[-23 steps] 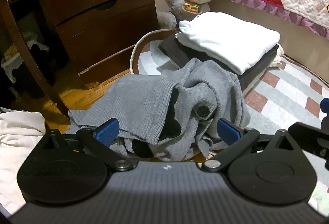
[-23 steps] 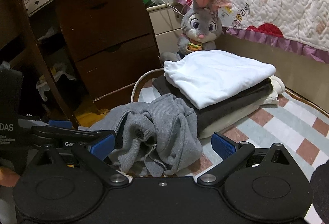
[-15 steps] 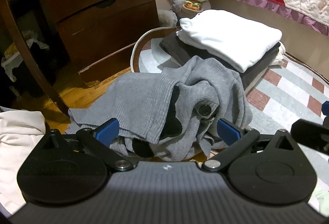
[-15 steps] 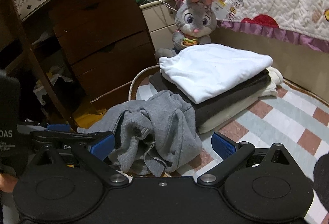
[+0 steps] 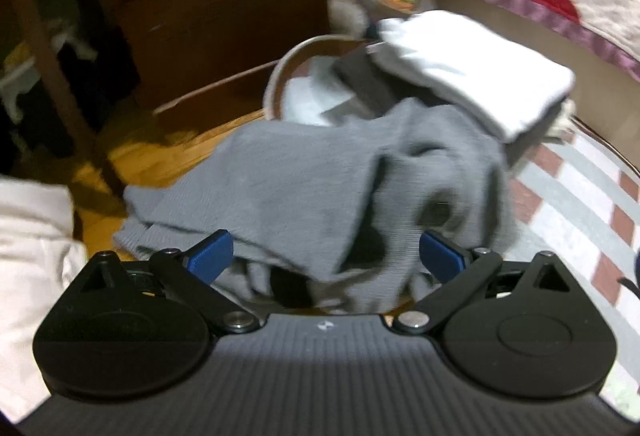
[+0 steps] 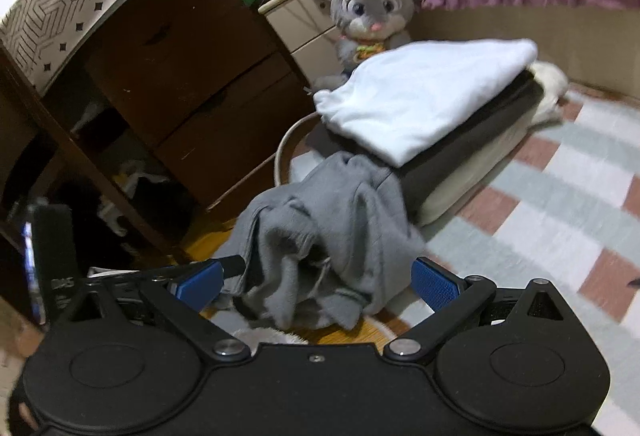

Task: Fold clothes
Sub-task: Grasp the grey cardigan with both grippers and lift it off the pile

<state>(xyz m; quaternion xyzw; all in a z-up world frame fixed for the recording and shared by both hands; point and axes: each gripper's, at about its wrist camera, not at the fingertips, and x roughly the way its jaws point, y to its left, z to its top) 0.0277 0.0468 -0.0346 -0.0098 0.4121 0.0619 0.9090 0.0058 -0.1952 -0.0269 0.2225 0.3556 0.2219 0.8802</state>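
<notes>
Left wrist view blurs as the left gripper (image 5: pixel 324 256) has closed in on the crumpled grey sweater (image 5: pixel 320 192), jaws spread and empty; the right gripper (image 6: pixel 316 280), likewise wide, faces it beside the folded stack (image 6: pixel 432 104); a grab looks imminent.

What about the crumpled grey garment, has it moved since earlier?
No. The grey garment still lies crumpled against the folded stack.
</notes>
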